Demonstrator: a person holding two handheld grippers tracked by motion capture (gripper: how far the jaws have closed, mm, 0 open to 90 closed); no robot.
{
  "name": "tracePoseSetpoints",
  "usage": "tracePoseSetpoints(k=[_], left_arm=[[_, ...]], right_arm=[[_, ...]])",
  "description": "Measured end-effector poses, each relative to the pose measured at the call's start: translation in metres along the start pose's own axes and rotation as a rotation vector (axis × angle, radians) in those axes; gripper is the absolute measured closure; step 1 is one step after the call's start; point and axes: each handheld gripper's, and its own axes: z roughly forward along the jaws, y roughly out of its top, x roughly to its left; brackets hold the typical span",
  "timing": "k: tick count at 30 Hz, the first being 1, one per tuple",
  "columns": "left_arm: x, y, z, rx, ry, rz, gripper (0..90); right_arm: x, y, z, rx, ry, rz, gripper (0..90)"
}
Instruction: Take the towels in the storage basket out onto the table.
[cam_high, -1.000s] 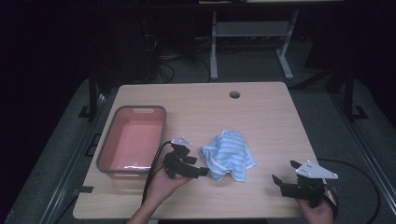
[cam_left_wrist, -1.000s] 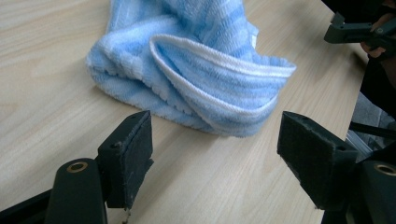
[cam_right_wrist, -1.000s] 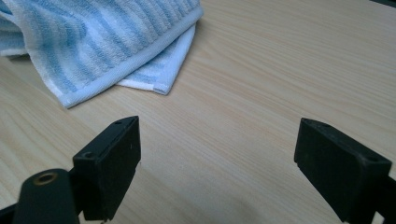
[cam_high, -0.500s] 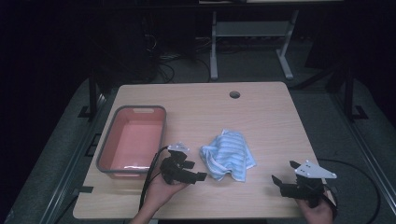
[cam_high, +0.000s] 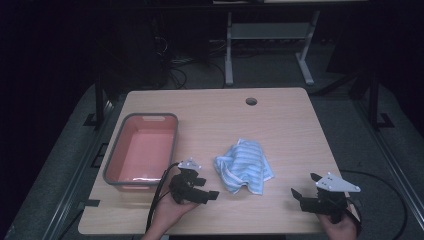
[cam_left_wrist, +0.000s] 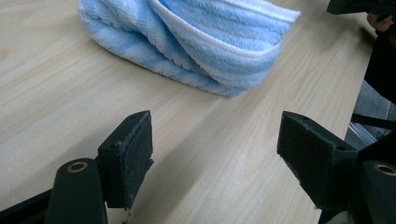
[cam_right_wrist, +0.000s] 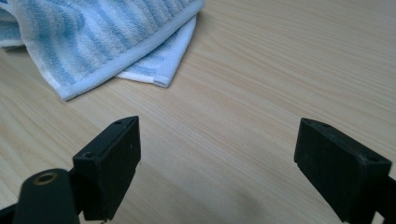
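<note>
Table (cam_high: 280, 120): light wood, everything sits on its near half. Pink tub (cam_high: 119, 150) at your left, nothing in it. Crumpled blue-striped towel (cam_high: 245, 166) lies mid-table, just right of the tub, untouched. Your left gripper (cam_high: 207, 189) is just beside its near-left edge, jaws wide apart, holding nothing. Your right gripper (cam_high: 306, 189) sits well apart at the right, jaws also wide, nothing held. Looks like the approach step. Next: close the left in on the nearest fold (cam_left_wrist: 224, 70), pinch, then lift toward the tub.

Ribbed terry-cloth towel (cam_left_wrist: 196, 42) on matt wood-grain table (cam_left_wrist: 56, 107) — probably laminate.
</note>
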Motion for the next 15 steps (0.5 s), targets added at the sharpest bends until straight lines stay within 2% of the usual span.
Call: tracePoseSetpoints(k=[5, 10, 15], left_arm=[[-0.002, -0.010, 0.000, 0.018, -0.003, 0.004, 26.2], [-0.003, -0.020, 0.001, 0.019, -0.009, -0.008, 25.6], [-0.008, -0.017, 0.001, -0.005, -0.005, 0.014, 25.3]], right_arm=[[0.002, 0.000, -0.001, -0.001, -0.003, 0.005, 14.2], [0.003, -0.001, 0.000, -0.003, 0.006, 0.006, 14.2], [0.009, -0.002, 0.001, -0.003, 0.025, -0.004, 14.2]])
